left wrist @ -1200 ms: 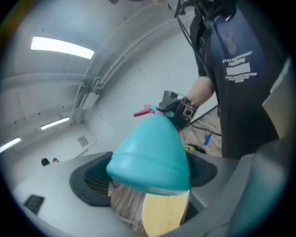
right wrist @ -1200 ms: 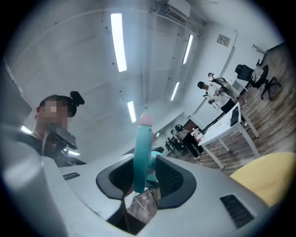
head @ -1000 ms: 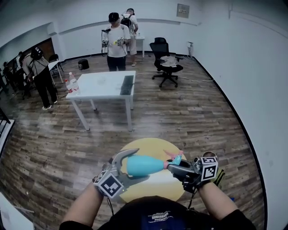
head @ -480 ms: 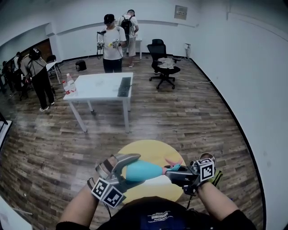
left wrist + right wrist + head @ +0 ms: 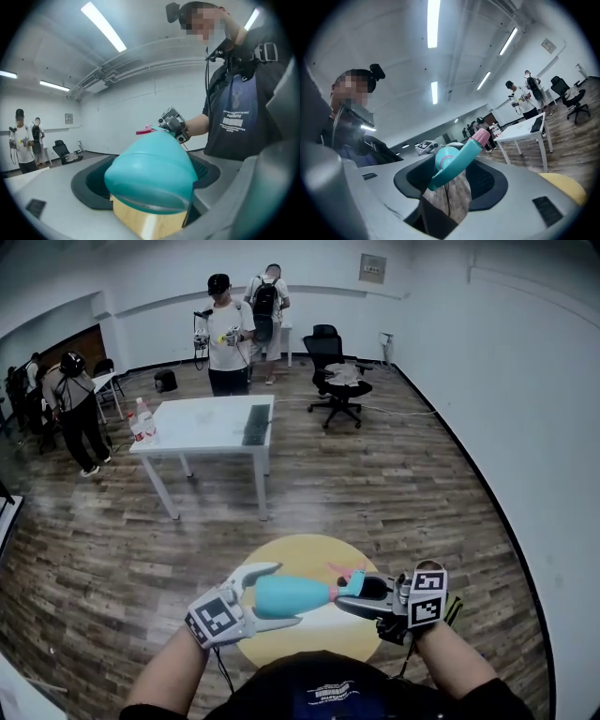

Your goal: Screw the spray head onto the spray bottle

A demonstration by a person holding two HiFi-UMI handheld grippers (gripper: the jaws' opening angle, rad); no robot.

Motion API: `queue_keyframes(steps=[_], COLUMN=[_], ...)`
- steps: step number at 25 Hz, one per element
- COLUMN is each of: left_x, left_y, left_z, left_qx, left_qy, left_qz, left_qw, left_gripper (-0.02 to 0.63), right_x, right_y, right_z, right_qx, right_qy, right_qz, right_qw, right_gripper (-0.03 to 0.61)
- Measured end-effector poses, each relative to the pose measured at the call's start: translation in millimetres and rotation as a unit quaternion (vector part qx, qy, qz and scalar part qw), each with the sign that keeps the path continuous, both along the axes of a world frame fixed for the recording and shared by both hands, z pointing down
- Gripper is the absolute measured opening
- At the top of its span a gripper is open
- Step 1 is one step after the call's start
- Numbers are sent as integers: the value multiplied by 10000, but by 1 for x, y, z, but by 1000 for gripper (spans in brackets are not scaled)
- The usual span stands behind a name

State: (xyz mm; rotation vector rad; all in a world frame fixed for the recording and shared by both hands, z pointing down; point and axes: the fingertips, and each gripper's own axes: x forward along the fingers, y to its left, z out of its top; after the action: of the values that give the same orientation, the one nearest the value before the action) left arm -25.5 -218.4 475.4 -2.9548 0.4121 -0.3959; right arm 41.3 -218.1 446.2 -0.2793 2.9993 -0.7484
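In the head view a teal spray bottle (image 5: 289, 596) lies level above the round yellow table (image 5: 309, 554), neck to the right. My left gripper (image 5: 248, 601) is shut on its wide end; in the left gripper view the bottle (image 5: 150, 171) fills the space between the jaws of the left gripper (image 5: 150, 192). The teal spray head (image 5: 349, 584) with a pink nozzle sits at the bottle's neck. My right gripper (image 5: 364, 590) is around it with its jaws opening. In the right gripper view the spray head (image 5: 457, 161) stands between the pads of the right gripper (image 5: 450, 185), with a gap on its right.
A white table (image 5: 202, 423) with a keyboard and bottles stands farther out on the wood floor. A black office chair (image 5: 336, 376) is at the back. People stand at the back (image 5: 220, 334) and left (image 5: 75, 395). A white wall runs along the right.
The left gripper has rolled and shifted a little left while holding the bottle. The right gripper stayed at the spray head. The view has tilted slightly.
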Motion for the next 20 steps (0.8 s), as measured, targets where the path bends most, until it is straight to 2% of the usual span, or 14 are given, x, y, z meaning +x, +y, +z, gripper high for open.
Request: queue_keyframes(steps=[6,7,9,11,13,16,18,19,20], left_x=[8,9,10,11,7,5,6,6,5], left_y=[8,9,10,11,14,21,24,25,25], left_z=[-1,-1,-2,-6,-12,-14,-15,-15,-16], left_qx=[68,167,479,960,1698,2847,3352,3491,3499], left_qy=[-65,-113,-279,-506,-854,-1369,-1589,-1635,-1609], left_qz=[107,90,41,-31,-174,-209,-197,-210,-237], left_qw=[9999,9998,9985,9941,9816,9485,9284,9225,9225], left_gripper=[492,492,492,492,492,491,489,489,489], right_x=[-5,-6,-5,-2,-1,-2,-1,0,0], right_y=[13,12,10,9,12,21,24,24,23], right_z=[6,7,8,7,5,9,12,12,11], right_qx=[-188,-206,-303,-435,-538,-641,-787,-900,-1034], right_qy=[179,179,128,-54,-211,-256,-403,-538,-710], right_qz=[-329,-326,-275,-279,-389,-620,-744,-779,-786], right_qw=[9991,9991,9991,9986,9976,9957,9933,9914,9890], right_gripper=[204,201,155,153,153,152,152,152,152])
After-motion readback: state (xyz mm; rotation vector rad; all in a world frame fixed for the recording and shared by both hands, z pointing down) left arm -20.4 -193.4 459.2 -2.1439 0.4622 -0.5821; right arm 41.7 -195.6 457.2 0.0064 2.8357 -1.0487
